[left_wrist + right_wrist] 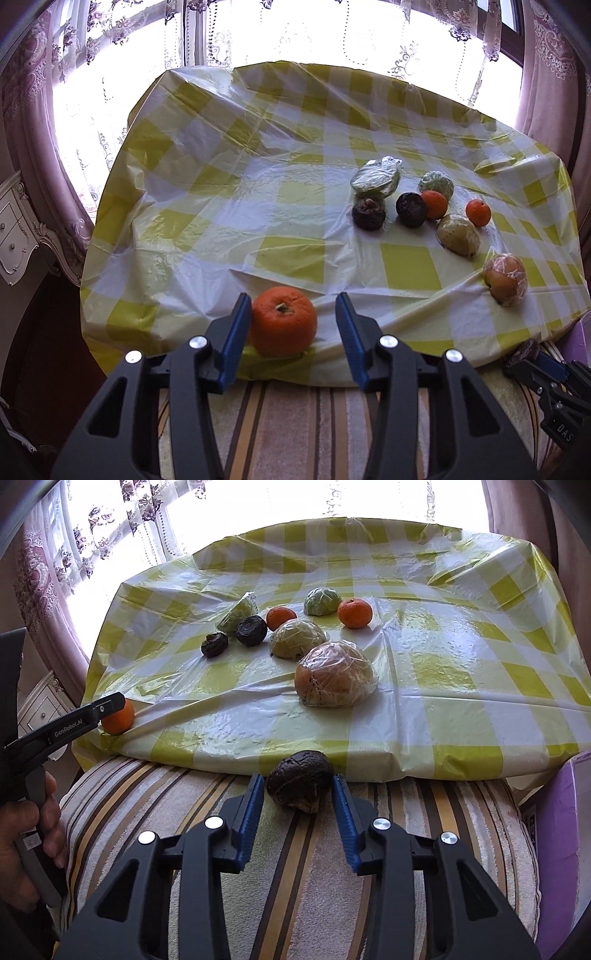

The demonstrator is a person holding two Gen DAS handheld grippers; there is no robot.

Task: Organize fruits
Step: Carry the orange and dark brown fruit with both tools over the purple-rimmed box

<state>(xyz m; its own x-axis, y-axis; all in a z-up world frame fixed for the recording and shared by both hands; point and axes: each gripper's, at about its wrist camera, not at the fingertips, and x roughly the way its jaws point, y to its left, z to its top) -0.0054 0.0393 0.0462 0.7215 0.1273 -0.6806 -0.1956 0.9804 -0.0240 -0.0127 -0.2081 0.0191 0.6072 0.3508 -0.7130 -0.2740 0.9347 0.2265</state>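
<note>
My left gripper point(293, 308) is open around a large orange point(283, 320) that rests on the near edge of the yellow-checked table point(258, 177). The left pad touches it, the right pad stands apart. My right gripper point(299, 792) is shut on a dark brown wrinkled fruit point(300, 780) and holds it just in front of the table edge, above a striped cushion point(295, 849). On the table lie two dark fruits point(252, 629), two small oranges point(354, 613) and several plastic-wrapped fruits point(336, 679).
The striped cushion point(295, 424) lies below the table's near edge. Lace curtains and a bright window stand behind the table. A white carved cabinet point(18, 236) is at the left. A purple object point(561, 830) is at the right.
</note>
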